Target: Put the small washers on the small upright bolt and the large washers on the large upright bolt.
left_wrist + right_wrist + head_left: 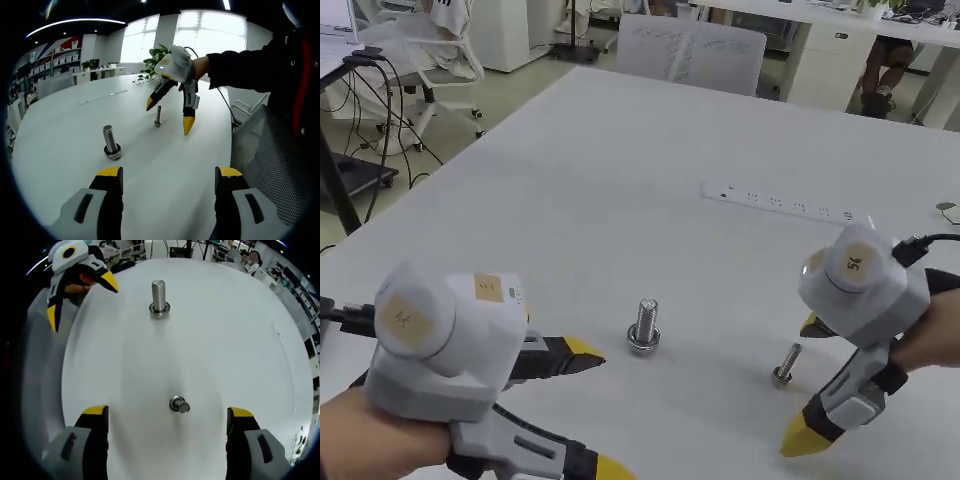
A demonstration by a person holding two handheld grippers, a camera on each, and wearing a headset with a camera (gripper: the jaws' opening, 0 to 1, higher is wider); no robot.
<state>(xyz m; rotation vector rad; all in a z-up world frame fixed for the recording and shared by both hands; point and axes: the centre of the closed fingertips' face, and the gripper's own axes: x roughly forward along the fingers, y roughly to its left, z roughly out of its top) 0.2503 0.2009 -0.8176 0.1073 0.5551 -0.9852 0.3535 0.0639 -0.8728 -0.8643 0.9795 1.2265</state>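
The large upright bolt [643, 325] [111, 142] [159, 299] stands mid-table with a ring of washers [642, 344] around its base. The small upright bolt [787, 365] [158, 116] [178, 404] stands to its right, a washer at its foot. My right gripper [804, 383] [167, 412] is open and straddles the small bolt without touching it; the left gripper view catches it too, right gripper [169, 114]. My left gripper [600, 410] [169, 172] is open and empty, a little short of the large bolt, and appears as left gripper [80, 300] from the right side.
A white power strip [785, 205] lies on the white table [620, 180] behind the bolts. Office chairs [690, 55] stand past the far edge, cables and a stand at the left. The table's right edge [227, 150] runs close to my left gripper.
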